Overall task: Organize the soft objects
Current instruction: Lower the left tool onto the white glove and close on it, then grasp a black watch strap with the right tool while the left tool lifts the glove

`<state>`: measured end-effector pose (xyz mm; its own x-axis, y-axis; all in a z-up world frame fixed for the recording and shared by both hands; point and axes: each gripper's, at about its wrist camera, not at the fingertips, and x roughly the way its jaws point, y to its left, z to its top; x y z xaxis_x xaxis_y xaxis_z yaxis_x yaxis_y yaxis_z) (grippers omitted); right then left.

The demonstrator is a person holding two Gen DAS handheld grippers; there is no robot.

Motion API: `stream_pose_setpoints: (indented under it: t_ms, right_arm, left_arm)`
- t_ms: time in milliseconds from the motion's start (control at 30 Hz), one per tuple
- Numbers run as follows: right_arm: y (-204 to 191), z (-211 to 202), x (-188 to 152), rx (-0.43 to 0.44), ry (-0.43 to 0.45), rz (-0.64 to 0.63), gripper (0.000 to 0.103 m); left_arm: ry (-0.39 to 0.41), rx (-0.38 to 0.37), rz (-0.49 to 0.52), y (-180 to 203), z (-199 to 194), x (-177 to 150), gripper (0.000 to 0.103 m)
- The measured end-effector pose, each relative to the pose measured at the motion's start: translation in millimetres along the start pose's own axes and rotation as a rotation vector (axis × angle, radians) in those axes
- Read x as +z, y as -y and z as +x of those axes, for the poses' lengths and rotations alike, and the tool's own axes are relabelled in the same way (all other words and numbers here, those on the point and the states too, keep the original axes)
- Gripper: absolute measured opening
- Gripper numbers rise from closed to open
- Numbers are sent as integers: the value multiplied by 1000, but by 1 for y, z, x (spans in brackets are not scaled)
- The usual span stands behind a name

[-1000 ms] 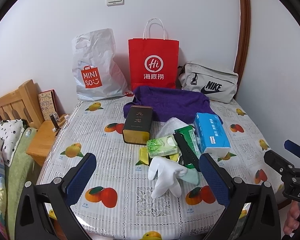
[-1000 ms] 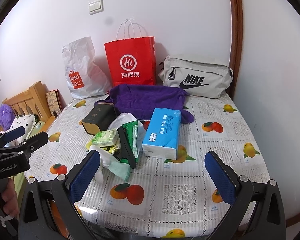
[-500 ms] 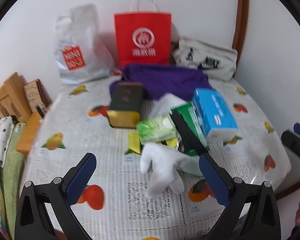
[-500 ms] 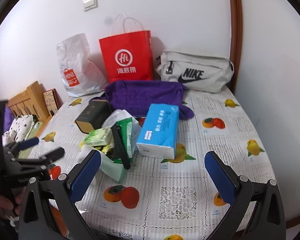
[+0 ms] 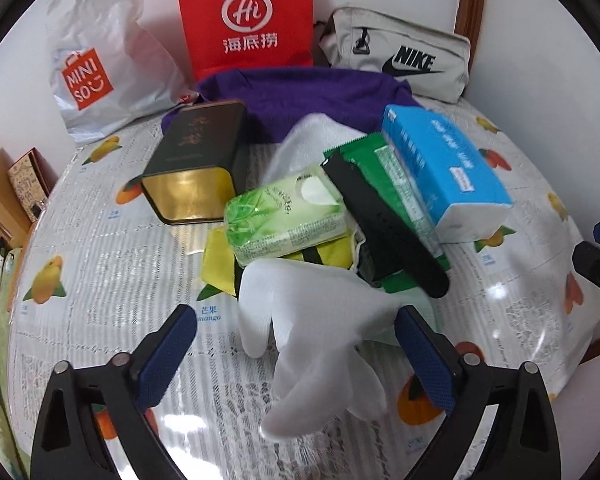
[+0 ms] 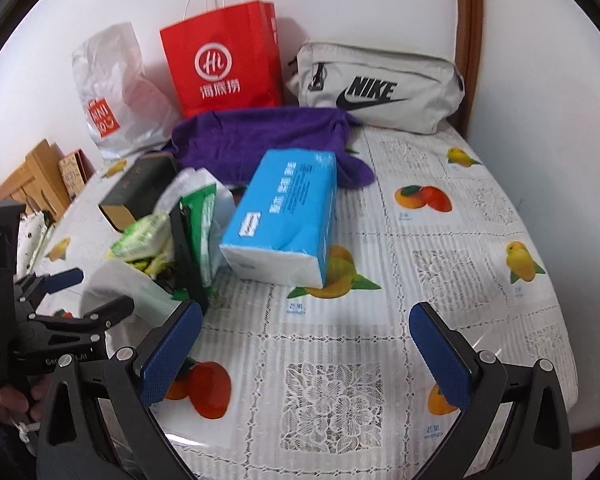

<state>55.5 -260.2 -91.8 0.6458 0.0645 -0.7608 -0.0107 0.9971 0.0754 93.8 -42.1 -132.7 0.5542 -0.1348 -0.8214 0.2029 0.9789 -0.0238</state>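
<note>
A white glove [image 5: 312,328] lies at the near side of a pile on the fruit-print tablecloth [image 5: 112,264]. My left gripper [image 5: 296,356] is open, its blue pads either side of the glove, low over it. Behind the glove are a green wipes pack [image 5: 286,216], a black strap [image 5: 384,232], a green packet [image 5: 396,184], a blue tissue pack [image 5: 444,168] and a purple cloth [image 5: 312,92]. My right gripper [image 6: 306,356] is open and empty over bare tablecloth, in front of the blue tissue pack [image 6: 284,216]. The left gripper also shows in the right wrist view [image 6: 88,292].
A dark tin [image 5: 196,160] lies left of the pile. A white Miniso bag [image 5: 100,64], a red paper bag [image 5: 248,16] and a grey Nike pouch [image 5: 400,56] stand along the wall. Wooden furniture [image 6: 32,180] is beside the table's left edge.
My left gripper has moved forward and down toward the pile, so the white glove now lies between its open pads. My right gripper has edged closer to the table.
</note>
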Motion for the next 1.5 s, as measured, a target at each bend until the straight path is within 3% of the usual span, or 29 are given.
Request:
stream_pose_setpoints:
  t_ms: [67, 133, 233, 567, 700, 967, 1033, 1200, 1267, 1500]
  right_arm:
    - [-1, 8, -1, 0, -16, -2, 102]
    - [-4, 16, -2, 15, -31, -8, 102]
    - [-13, 20, -2, 28, -33, -34, 102]
    - [-53, 32, 10, 96, -33, -141, 102]
    - [-65, 33, 15, 128, -31, -163, 100]
    - [-96, 37, 21, 164, -38, -231, 97]
    - [-104, 42, 19, 179, -44, -242, 94]
    - [-121, 64, 13, 207, -78, -265, 69]
    - [-124, 75, 11, 214, -101, -257, 64]
    - [-134, 100, 5, 194, -130, -246, 62]
  left_arm:
    - [-6, -15, 3, -1, 6, 1, 82]
    - [-11, -61, -8, -4, 9, 1, 37]
    - [-7, -138, -8, -9, 5, 0, 18]
    - [66, -171, -11, -34, -36, -1, 12]
    - [100, -128, -19, -50, -50, 4, 11]
    - [165, -114, -73, -86, -74, 9, 11]
    - [163, -80, -83, -91, -70, 8, 11]
    - [137, -51, -135, -116, -55, 3, 11]
    - [133, -48, -141, -122, -52, 1, 11]
    - [104, -69, -167, -135, -38, -3, 11]
